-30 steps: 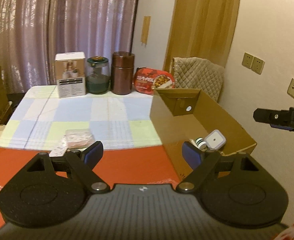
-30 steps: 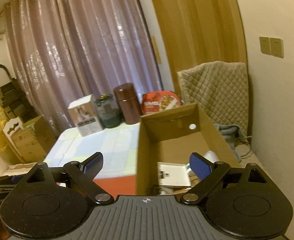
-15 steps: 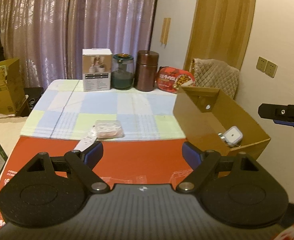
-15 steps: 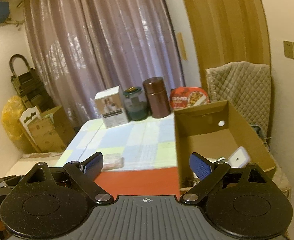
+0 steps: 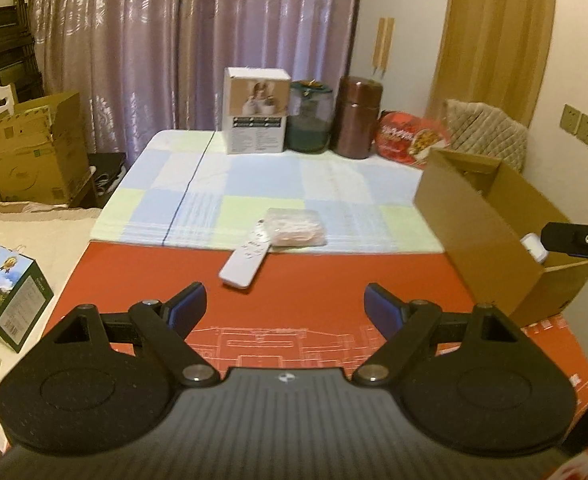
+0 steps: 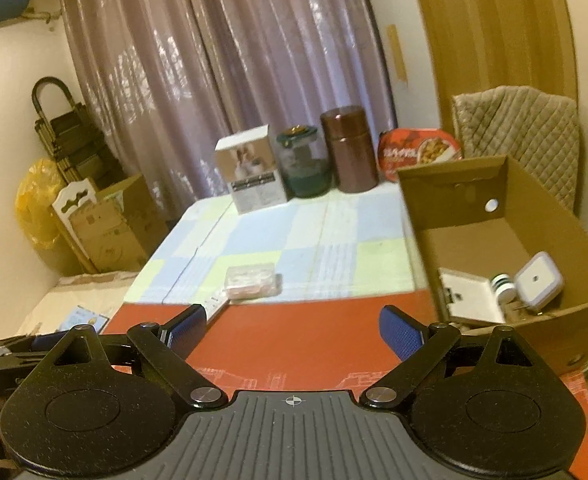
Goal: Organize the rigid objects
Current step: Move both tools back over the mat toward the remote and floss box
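Both the left tongs [image 5: 285, 306] and right tongs [image 6: 292, 326] hung released and empty above the red counter [image 5: 313, 300], with the white remote [image 5: 246, 260] lying beside the cardboard box [image 6: 533, 236].

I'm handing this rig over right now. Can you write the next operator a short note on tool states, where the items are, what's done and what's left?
Left tool: open, empty, over the red mat.
Right tool: open, empty, beside the box.
In the box: a white square case, a flat white box and a small striped item.
On the table: the remote, across the mat's far edge, and a clear packet on the checked cloth, touching the remote's far end.
Done: three items boxed.
Left: remote and packet, probably. The cartons and jars at the far edge may not belong to the job.
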`<state>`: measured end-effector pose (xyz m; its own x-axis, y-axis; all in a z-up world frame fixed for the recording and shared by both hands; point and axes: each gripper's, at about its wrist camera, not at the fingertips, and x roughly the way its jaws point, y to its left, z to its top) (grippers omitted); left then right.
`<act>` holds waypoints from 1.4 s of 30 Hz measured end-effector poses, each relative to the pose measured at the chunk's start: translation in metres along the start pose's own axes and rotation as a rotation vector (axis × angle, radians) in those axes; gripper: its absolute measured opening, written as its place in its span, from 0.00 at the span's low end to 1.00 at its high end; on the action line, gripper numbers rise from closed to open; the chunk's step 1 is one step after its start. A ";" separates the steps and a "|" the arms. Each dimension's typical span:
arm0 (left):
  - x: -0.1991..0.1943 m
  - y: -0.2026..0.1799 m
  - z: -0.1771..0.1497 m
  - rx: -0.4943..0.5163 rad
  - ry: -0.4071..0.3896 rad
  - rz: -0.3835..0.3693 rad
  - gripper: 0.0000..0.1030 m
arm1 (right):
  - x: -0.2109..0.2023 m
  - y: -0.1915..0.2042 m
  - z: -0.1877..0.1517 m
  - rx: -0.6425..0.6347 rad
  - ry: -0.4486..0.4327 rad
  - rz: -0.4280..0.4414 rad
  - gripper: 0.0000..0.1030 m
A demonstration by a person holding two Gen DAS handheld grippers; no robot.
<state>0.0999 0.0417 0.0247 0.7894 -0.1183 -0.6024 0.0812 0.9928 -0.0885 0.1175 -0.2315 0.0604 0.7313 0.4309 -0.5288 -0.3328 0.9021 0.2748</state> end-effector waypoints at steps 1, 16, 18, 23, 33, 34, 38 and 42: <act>0.004 0.003 -0.001 0.003 0.006 0.006 0.81 | 0.006 0.002 -0.001 -0.003 0.004 0.002 0.88; 0.060 0.025 -0.006 0.039 0.077 0.019 0.81 | 0.088 0.011 -0.013 -0.037 0.079 0.006 0.88; 0.066 0.026 -0.007 0.047 0.084 0.018 0.81 | 0.096 0.012 -0.015 -0.043 0.087 0.007 0.88; 0.080 0.032 -0.012 0.062 0.100 0.019 0.80 | 0.115 0.011 -0.021 -0.058 0.114 0.000 0.88; 0.112 0.049 -0.008 0.068 0.144 0.004 0.79 | 0.151 0.013 -0.016 -0.131 0.126 -0.035 0.88; 0.118 0.049 -0.007 0.072 0.148 0.002 0.79 | 0.155 0.012 -0.014 -0.128 0.129 -0.033 0.88; 0.134 0.047 -0.002 0.136 0.138 0.008 0.80 | 0.170 0.011 -0.008 -0.122 0.138 -0.026 0.88; 0.154 0.048 0.006 0.170 0.131 0.008 0.80 | 0.190 0.014 -0.001 -0.133 0.145 -0.018 0.88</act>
<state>0.2293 0.0709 -0.0678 0.7054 -0.1009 -0.7016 0.1852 0.9817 0.0449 0.2515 -0.1372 -0.0370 0.6474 0.4048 -0.6458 -0.4029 0.9010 0.1609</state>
